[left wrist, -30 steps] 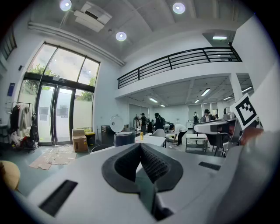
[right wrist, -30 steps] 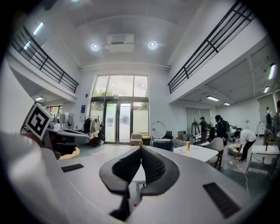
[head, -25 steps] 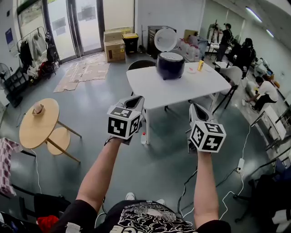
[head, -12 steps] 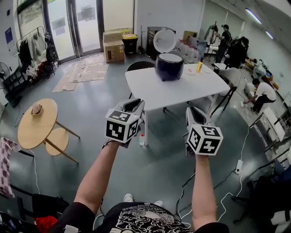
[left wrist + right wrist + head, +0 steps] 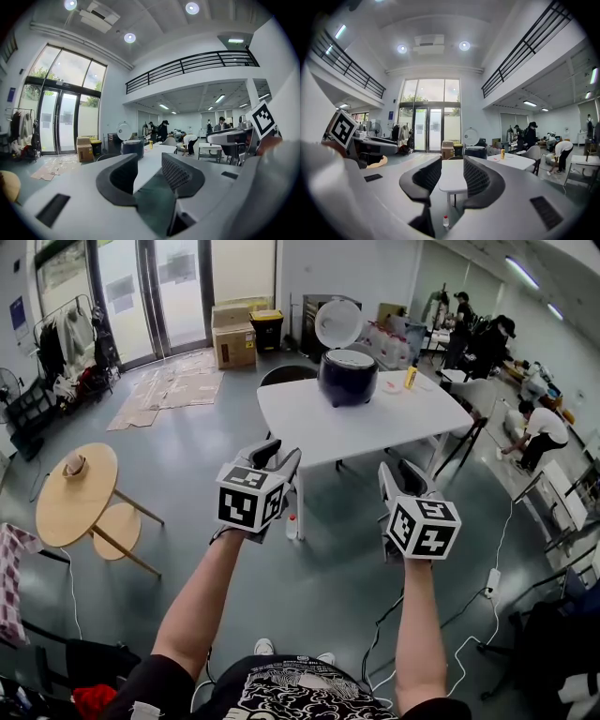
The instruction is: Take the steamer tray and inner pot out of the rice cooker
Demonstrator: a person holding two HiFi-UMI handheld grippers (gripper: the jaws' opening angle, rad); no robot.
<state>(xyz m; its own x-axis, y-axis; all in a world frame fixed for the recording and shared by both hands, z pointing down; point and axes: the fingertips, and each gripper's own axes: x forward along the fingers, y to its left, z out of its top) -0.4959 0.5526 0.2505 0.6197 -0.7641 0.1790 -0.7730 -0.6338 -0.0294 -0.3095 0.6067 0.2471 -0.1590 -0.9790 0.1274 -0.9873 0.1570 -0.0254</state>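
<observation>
2 grippers hang well short of the table [image 5: 309,423]: left gripper [image 5: 278,454] and right gripper [image 5: 400,472] have just been opening their jaws, both empty. The cooker [image 5: 348,377] stands there, lid [image 5: 338,322] up.

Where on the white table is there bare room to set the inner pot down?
The white table is bare across its near half, in front of the rice cooker. Crowded only far right, around the yellow bottle.

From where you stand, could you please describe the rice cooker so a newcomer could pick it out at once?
Find the white table in the middle of the grey floor. On its far side stands the rice cooker, dark and rounded. Its round white lid stands open, and it dwarfs the yellow bottle to its right.
</observation>
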